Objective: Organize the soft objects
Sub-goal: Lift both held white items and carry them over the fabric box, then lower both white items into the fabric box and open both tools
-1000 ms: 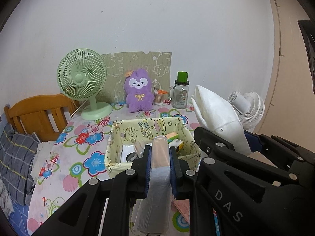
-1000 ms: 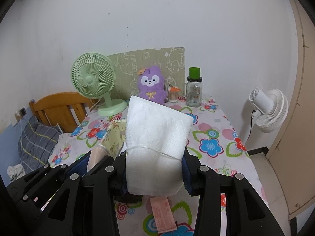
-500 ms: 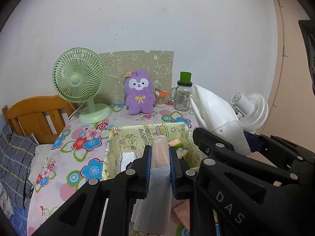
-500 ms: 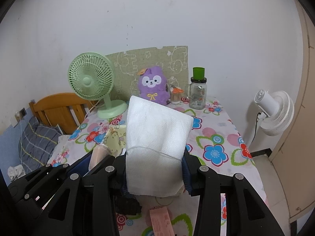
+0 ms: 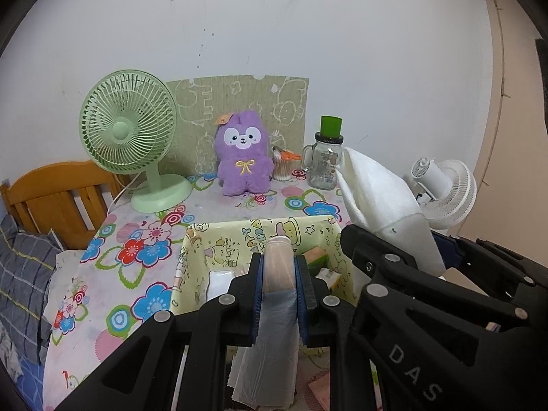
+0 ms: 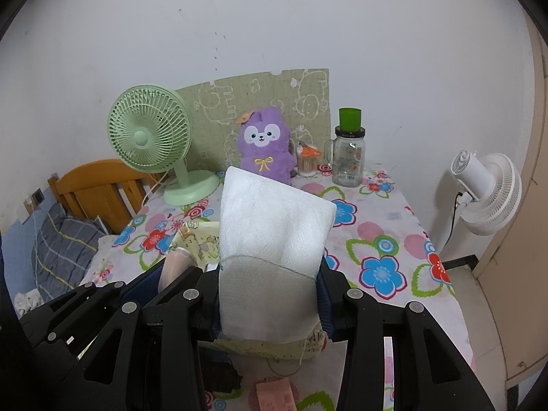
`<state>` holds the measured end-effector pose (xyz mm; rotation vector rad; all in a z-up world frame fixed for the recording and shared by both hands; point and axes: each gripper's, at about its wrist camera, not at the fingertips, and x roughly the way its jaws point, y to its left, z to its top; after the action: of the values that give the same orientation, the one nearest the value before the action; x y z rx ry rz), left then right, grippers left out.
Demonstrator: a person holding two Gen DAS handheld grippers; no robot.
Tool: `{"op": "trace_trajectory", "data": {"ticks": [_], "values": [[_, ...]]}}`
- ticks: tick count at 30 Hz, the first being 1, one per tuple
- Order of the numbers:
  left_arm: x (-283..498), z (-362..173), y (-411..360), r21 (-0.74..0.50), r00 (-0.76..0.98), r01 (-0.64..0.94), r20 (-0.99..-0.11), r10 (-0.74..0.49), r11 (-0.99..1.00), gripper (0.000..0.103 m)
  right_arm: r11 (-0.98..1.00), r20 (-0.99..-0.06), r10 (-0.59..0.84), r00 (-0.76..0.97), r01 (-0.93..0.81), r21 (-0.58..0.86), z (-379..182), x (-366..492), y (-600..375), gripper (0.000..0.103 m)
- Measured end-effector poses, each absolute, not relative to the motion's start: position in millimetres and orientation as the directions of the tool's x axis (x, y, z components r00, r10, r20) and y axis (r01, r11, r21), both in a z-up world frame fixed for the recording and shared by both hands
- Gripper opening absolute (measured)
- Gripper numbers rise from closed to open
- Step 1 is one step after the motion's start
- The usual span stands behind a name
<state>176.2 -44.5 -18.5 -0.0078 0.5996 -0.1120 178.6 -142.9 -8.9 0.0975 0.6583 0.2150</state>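
My left gripper (image 5: 279,274) is shut on a slim soft pack (image 5: 278,260), beige at the top with grey plastic hanging below. It hangs over the near side of a yellow cartoon-print fabric basket (image 5: 239,236) that holds a few small packs. My right gripper (image 6: 270,294) is shut on a soft white pack (image 6: 274,226), which stands upright between the pads and hides much of the basket (image 6: 197,239). The white pack (image 5: 383,205) also shows to the right of the basket in the left wrist view. A purple plush toy (image 5: 243,154) sits at the back of the table.
On the flowered tablecloth (image 6: 376,239) stand a green desk fan (image 5: 128,133), a glass jar with a green lid (image 5: 325,161) and a cup of cotton swabs (image 5: 282,167). A white fan (image 6: 486,191) stands off the table's right edge. A wooden bed frame (image 5: 51,191) lies left.
Both grippers have moved forward toward the back of the table, so the fan, plush and basket look nearer. Each still grips its pack as before.
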Motion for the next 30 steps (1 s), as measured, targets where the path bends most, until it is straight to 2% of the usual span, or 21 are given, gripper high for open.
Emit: {"op": "trace_trajectory", "data": {"ticks": [21,22,23,27,30], "values": [[239,-51,-41,-0.057,0.762,0.089,-0.640,-0.104,0.994,0.016,0.972,-0.662,0.235,0.712,-0.163,0.169,-43,238,-139,0.046],[241,-53,-41,-0.055,0.760,0.085,-0.642,-0.100,0.995,0.022,0.973,-0.665,0.232,0.710,-0.162,0.166,-44,240,-139,0.045],[243,-54,-41,-0.053,0.758,0.087,-0.645,-0.100,0.995,0.032,0.974,-0.669,0.227,0.708,-0.158,0.163,-46,242,-139,0.045],[247,-61,-39,-0.041,0.745,0.086,-0.661,-0.091,0.995,0.039,0.973,-0.686,0.232,0.689,-0.160,0.168,-53,248,-136,0.045],[248,-64,-34,-0.040,0.741,0.080,-0.666,-0.086,0.996,0.051,0.971,-0.689,0.241,0.684,-0.168,0.173,-55,251,-134,0.045]]}}
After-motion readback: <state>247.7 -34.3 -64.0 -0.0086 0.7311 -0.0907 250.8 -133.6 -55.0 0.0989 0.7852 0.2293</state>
